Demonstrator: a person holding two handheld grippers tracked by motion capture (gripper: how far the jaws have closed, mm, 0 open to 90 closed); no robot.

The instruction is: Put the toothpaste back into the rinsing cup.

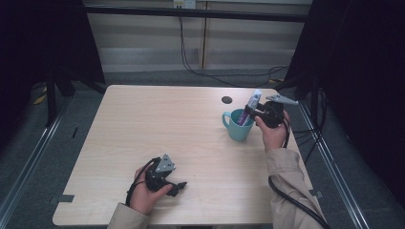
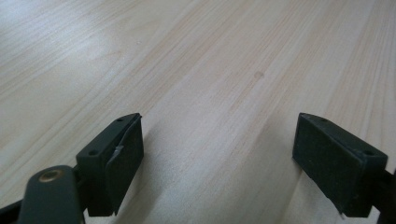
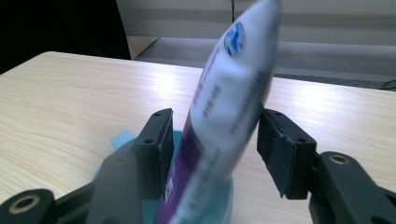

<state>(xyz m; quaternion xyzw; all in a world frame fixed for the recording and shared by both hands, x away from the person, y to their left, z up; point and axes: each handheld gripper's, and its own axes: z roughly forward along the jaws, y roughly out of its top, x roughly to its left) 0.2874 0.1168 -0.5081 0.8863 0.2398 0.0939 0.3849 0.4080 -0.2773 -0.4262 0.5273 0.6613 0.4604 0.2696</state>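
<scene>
A white and purple tube (image 1: 252, 104) (image 3: 224, 126) stands tilted in a teal mug (image 1: 237, 130) (image 3: 119, 140) at the table's right side. Its lower end is inside the mug and its top leans up and to the right. My right gripper (image 1: 253, 112) (image 3: 215, 116) reaches over the mug with one jaw on each side of the tube. The jaws stand apart, and a gap shows at the left one, so the pads do not press the tube. My left gripper (image 1: 179, 187) (image 2: 217, 135) lies low at the table's front, open, with bare wood between its jaws.
The wooden table (image 1: 167, 124) has a dark round cable hole (image 1: 227, 99) just behind the mug. Black cables (image 1: 224, 72) lie on the floor beyond the far edge. Dark frames and curtains stand at both sides.
</scene>
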